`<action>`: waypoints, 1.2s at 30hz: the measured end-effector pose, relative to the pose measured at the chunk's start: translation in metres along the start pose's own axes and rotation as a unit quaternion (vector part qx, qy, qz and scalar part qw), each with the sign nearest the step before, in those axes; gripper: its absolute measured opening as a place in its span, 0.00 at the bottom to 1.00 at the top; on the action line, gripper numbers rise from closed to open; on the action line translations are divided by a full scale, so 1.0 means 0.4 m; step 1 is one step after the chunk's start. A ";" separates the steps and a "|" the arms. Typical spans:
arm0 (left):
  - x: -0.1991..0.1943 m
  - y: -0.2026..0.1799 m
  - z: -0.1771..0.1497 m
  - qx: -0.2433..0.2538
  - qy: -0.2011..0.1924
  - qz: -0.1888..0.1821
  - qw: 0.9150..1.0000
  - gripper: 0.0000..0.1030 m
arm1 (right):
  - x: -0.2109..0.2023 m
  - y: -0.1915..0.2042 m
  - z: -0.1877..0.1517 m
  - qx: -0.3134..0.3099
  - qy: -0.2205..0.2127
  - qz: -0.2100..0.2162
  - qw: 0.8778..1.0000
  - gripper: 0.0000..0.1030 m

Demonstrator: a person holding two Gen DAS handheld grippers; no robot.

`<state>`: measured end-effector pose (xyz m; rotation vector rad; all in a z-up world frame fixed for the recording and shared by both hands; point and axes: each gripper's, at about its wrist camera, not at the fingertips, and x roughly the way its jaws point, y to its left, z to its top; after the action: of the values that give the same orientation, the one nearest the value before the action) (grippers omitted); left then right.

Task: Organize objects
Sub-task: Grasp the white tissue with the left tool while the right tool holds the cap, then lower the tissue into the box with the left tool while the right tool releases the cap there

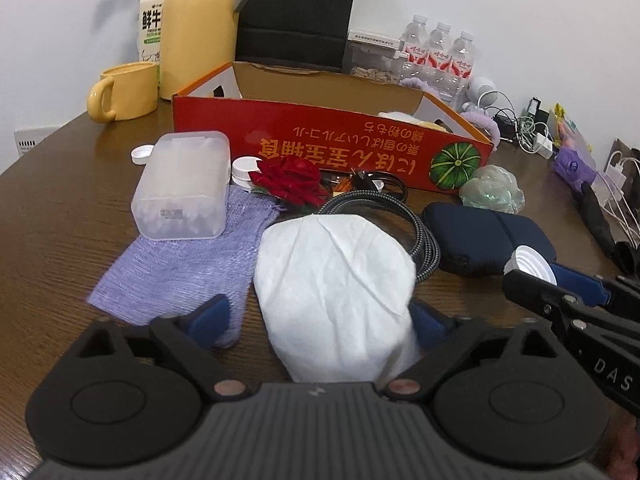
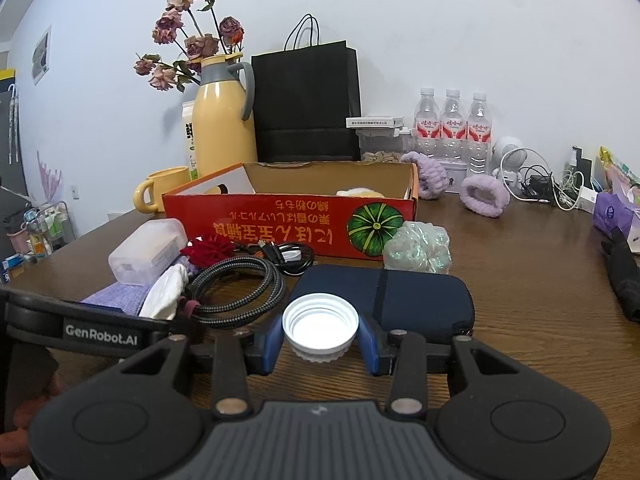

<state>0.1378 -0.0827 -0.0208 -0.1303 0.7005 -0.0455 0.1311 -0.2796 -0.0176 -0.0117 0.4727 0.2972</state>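
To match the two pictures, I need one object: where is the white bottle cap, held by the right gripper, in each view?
Left wrist view: the white bottle cap is at the right edge, seen side-on.
Right wrist view: the cap is at bottom centre, its open side facing the camera.
Shared landmark: the red cardboard box.

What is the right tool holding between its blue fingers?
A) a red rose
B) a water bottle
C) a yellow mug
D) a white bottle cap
D: in the right wrist view the right tool has its blue fingers pressed against both sides of a white bottle cap, which is turned with its open threaded side towards the camera.
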 end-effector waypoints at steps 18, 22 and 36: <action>-0.124 0.023 -0.031 0.058 -0.069 0.001 0.996 0.28 | -0.045 0.044 0.006 -0.016 -0.004 -0.011 1.000 0.38; -0.152 0.025 -0.024 0.065 -0.087 -0.007 0.994 0.28 | -0.048 0.056 0.013 -0.021 -0.006 -0.012 1.000 0.38; -0.171 0.052 0.046 0.074 -0.131 -0.015 0.988 0.28 | -0.009 0.080 0.072 -0.030 -0.024 -0.002 0.999 0.38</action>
<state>0.0974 -0.0542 0.0340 -0.0029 0.4298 -0.1079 0.1317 -0.2476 0.0114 -0.0634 0.4157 0.3061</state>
